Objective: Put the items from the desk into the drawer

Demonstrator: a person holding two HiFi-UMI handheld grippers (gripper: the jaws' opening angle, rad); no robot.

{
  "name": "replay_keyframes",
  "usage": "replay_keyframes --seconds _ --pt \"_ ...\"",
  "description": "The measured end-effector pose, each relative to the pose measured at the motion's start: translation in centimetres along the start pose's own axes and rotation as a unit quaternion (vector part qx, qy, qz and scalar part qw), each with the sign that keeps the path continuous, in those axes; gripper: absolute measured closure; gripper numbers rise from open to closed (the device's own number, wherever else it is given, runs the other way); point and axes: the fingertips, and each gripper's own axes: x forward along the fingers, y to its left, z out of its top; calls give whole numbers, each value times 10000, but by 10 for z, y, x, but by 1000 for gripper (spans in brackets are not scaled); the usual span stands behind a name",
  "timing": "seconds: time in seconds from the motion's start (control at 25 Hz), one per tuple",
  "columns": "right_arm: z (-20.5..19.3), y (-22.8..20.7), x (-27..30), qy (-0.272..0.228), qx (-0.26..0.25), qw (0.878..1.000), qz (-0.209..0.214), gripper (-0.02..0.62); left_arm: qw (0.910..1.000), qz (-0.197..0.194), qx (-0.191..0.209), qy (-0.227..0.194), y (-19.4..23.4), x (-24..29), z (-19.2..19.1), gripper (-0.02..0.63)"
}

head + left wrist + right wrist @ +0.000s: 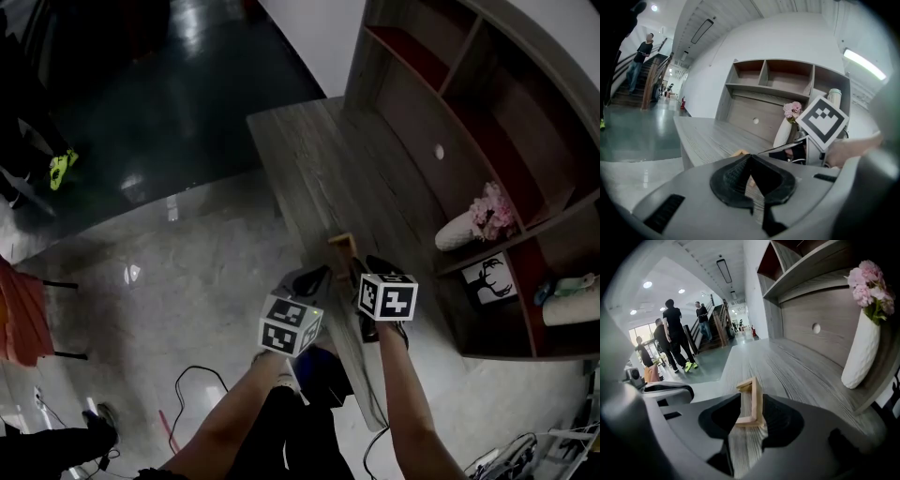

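At the near edge of the worktop (319, 159), you're at the pick-up step for the little wooden frame (757, 397). It's standing upright on the wood, right between the jaws of your right tongs (751, 411). Those jaws are spread, one on each side of the frame, and as far as I can tell they aren't clamping it yet. Your left tongs (751, 157) are clenched tip to tip with nothing in them, hanging just beside the right one at the worktop's edge.

So the frame is on the worktop, not in the drawer, and tbh I can't see the drawer in any view. I'd guess it's under the front edge somewhere.

Next move, as I read it: squeeze the right tongs on the frame's two long sides. Keep it square so the thin thing doesn't tip or twist out, then lift. The empty left tongs look like the obvious pick for pulling the drawer open.
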Motion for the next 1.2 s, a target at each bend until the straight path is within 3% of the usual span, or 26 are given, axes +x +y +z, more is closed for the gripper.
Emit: replay_keyframes --seconds 0.16,0.48,0.72,1.2 --pt "-5 0 12 205 -248 9994 -121 446 10000 13 -45 11 2 1 -5 595" --pt "-18 -5 25 463 -180 9986 -173 446 10000 53 -75 6 10 3 -7 595" --pt "-18 -7 26 481 -31 9983 -320 511 9999 93 -134 23 13 -2 -10 595" --pt "-9 -4 9 210 41 9989 -408 529 9997 191 -171 34 11 -21 -15 595"
